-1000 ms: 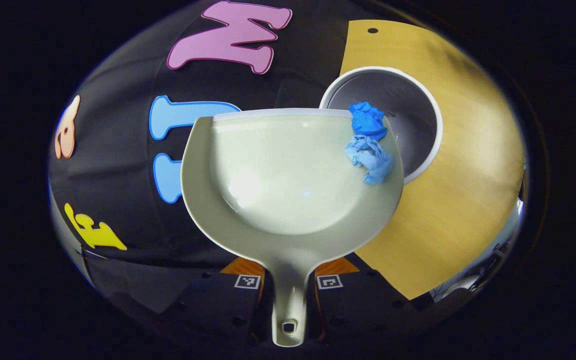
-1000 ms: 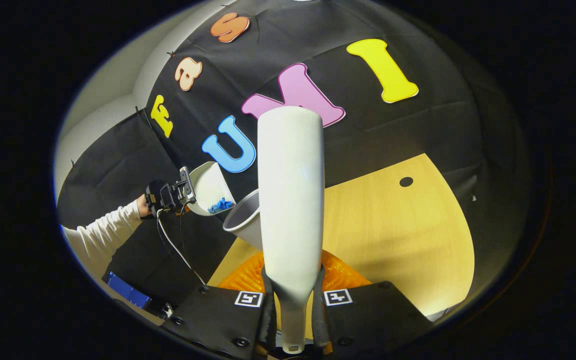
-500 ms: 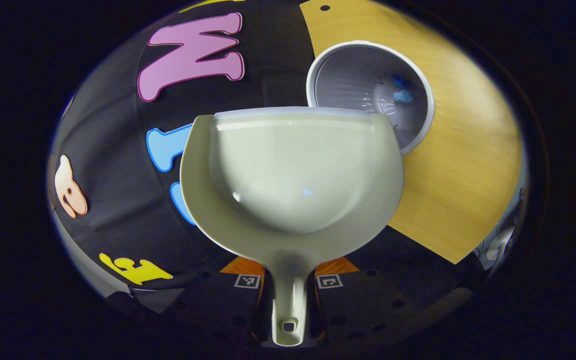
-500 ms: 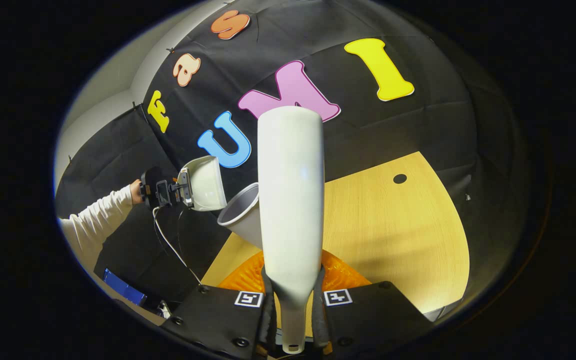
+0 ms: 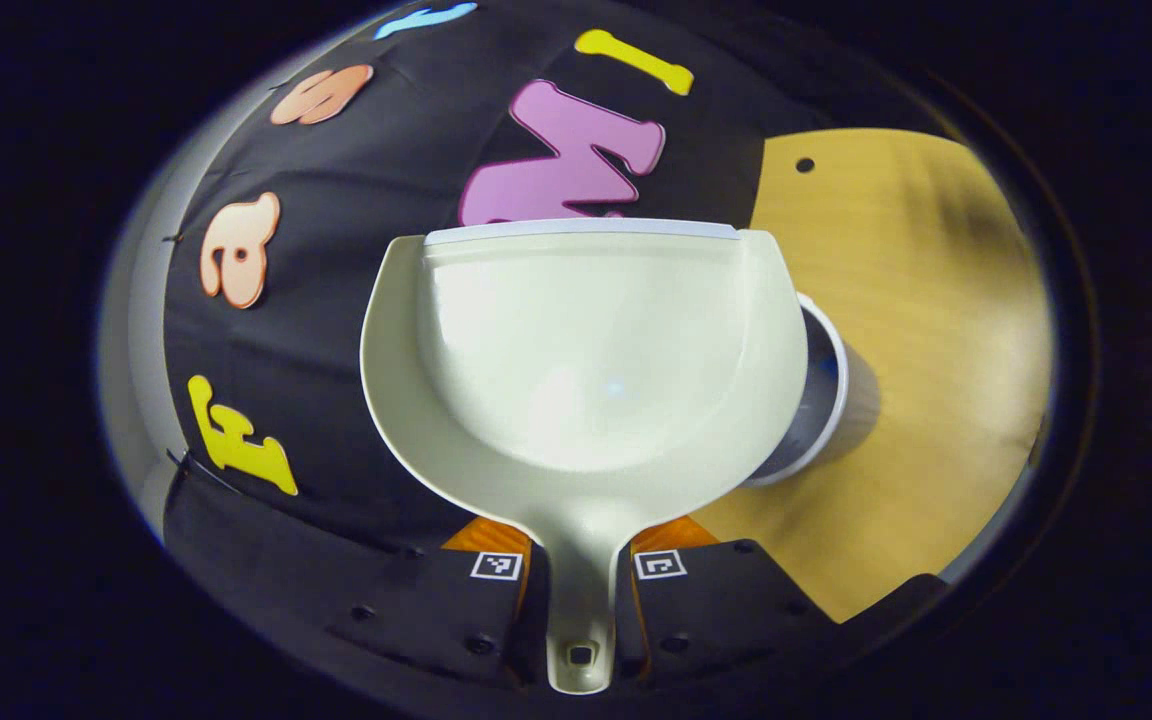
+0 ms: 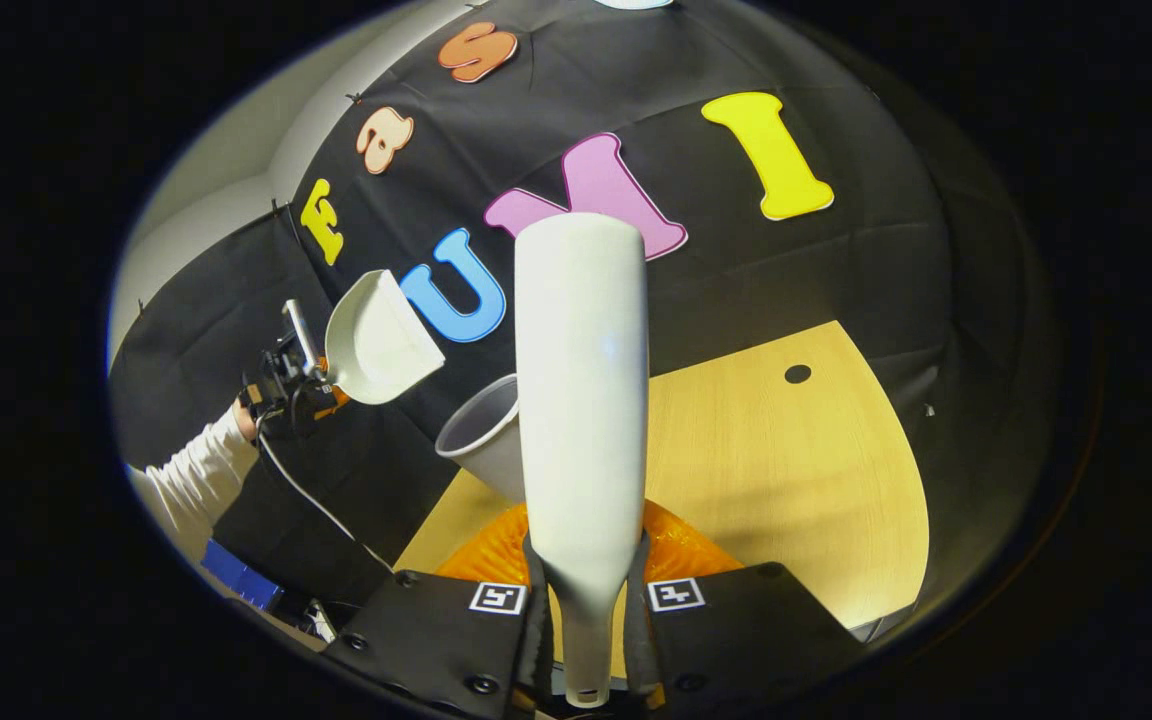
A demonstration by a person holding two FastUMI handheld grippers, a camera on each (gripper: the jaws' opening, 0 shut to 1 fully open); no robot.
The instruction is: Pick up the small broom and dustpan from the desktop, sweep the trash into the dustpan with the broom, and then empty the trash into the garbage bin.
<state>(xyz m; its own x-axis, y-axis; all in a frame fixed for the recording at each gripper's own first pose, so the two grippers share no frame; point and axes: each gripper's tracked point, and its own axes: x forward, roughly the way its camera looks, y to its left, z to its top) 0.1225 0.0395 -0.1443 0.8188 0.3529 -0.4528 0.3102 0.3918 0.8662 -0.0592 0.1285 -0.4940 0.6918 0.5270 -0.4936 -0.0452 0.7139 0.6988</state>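
Your left gripper (image 5: pixel 578 600) pinches the dustpan (image 5: pixel 586 360) handle at centre frame; its scoop looks empty, so dumping seems done. Your right gripper (image 6: pixel 584 615) clamps the broom (image 6: pixel 584 400). Partly behind the dustpan, the bin (image 5: pixel 821 400) stands on the desk (image 5: pixel 936 300).

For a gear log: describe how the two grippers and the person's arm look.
Both grippers, left and right, have black bodies with square black-and-white tags and orange parts. A cable hangs from the left one. The person wears a white long sleeve.
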